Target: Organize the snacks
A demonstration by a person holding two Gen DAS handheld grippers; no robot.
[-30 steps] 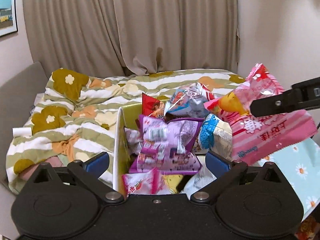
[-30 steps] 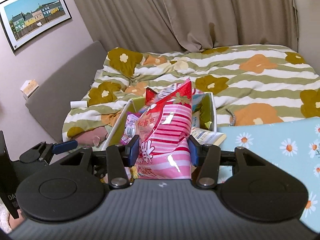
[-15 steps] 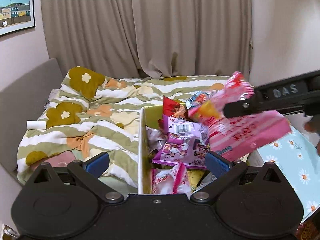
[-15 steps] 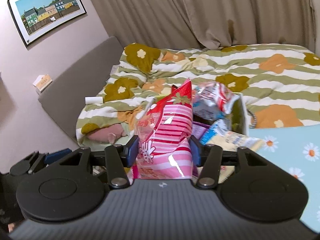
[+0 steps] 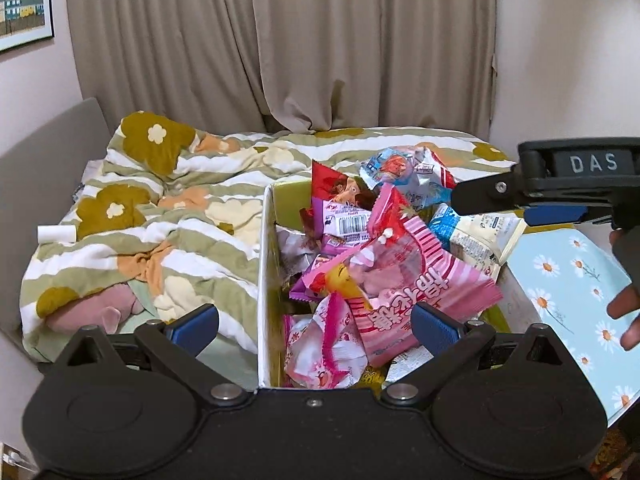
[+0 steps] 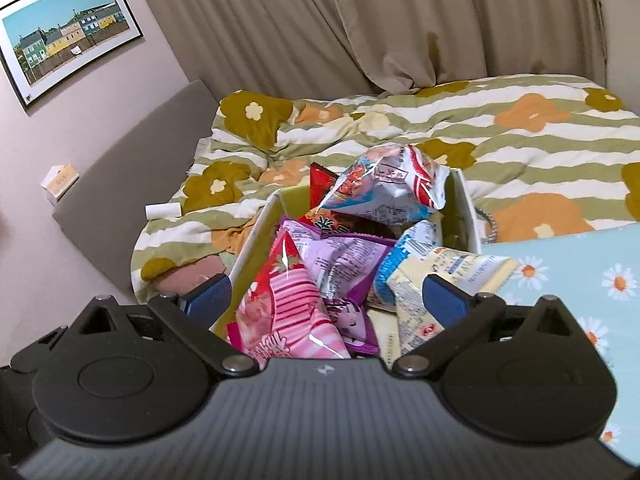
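Observation:
A white box with a green lining (image 5: 265,264) stands at the bed's edge, heaped with snack packets. A pink striped packet (image 5: 404,280) lies on top of the heap, also in the right wrist view (image 6: 280,316). Around it lie a purple packet (image 6: 340,264), a blue and white packet (image 6: 432,276), a red packet (image 5: 340,190) and a light blue packet (image 6: 388,188). My left gripper (image 5: 314,322) is open and empty, low in front of the box. My right gripper (image 6: 326,294) is open and empty just above the heap; it shows from the side in the left wrist view (image 5: 516,200).
A bed with a green striped flowered quilt (image 5: 172,216) lies behind and left of the box. A light blue daisy-print surface (image 6: 580,280) lies to the right of the box. A small white roll (image 5: 56,233) rests on the quilt's left edge. Curtains hang behind.
My right gripper opened and let go of the pink striped packet, which dropped onto the heap in the box. The right gripper drew back to the right.

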